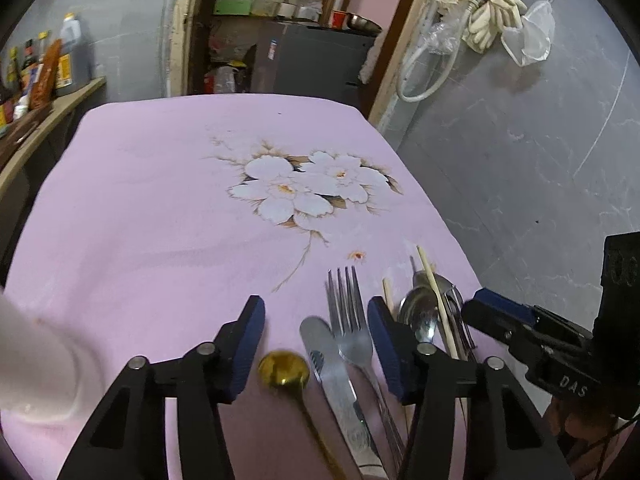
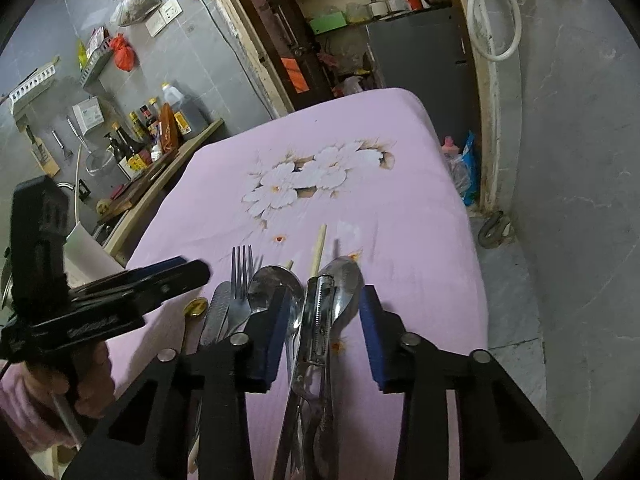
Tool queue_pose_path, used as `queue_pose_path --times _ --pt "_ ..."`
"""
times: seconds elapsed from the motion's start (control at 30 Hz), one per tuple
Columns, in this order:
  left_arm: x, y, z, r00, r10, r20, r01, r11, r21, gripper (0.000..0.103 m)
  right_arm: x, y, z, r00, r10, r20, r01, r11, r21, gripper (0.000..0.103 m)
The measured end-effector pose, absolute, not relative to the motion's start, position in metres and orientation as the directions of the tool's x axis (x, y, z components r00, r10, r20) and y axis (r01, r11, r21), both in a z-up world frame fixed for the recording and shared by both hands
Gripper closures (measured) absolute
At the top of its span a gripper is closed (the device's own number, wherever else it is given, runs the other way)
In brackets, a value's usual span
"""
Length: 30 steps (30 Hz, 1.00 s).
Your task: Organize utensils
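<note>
Nothing is sorted yet: the fork [image 1: 349, 320], knife [image 1: 334, 368] and spoons [image 2: 276, 292] lie heaped on the desk [image 1: 160, 200], with the left tool [image 1: 316, 344] and right tool [image 2: 324, 328] both half-open, holding nothing.

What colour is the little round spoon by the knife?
Gold spoon, best in the left wrist view.

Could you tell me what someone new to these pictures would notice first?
A row of metal utensils lies at the near edge of the pink flowered tablecloth: a gold spoon, knife, fork and peeler. The left gripper and right gripper straddle them, jaws apart.
</note>
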<state>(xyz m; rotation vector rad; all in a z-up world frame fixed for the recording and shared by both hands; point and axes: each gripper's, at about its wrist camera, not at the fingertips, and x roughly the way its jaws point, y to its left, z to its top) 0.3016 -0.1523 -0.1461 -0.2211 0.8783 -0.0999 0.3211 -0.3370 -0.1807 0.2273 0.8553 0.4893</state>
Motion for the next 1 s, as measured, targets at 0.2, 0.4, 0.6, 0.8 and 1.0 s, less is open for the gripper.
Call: queue_pose_path --times 0.2,0.4,0.6,0.8,1.0 --pt "0.322 -0.157 -0.157 0.606 -0.228 -0.762 0.049 0.967 -0.25 0.067 0.327 -0.333 -0.182 0.546 0.507 -0.667 -0.332 0.862 0.383 0.077" --pt "0.334 -0.16 -0.164 0.572 -0.288 -0.768 0.08 0.952 -0.297 0.076 0.337 -0.33 -0.183 0.53 0.508 -0.679 -0.334 0.861 0.384 0.079" --pt "0.338 -0.159 -0.168 0.549 -0.335 -0.766 0.089 0.934 -0.346 0.082 0.339 -0.327 -0.182 0.502 0.504 -0.703 -0.345 0.862 0.371 0.079" --pt "0.342 -0.159 -0.167 0.539 -0.355 -0.764 0.106 0.928 -0.357 0.088 0.342 -0.324 -0.182 0.468 0.483 -0.74 -0.353 0.87 0.344 0.079" --pt "0.342 -0.163 -0.162 0.539 -0.343 -0.769 0.117 0.935 -0.335 0.093 0.348 -0.318 -0.177 0.429 0.446 -0.785 -0.352 0.884 0.309 0.079"
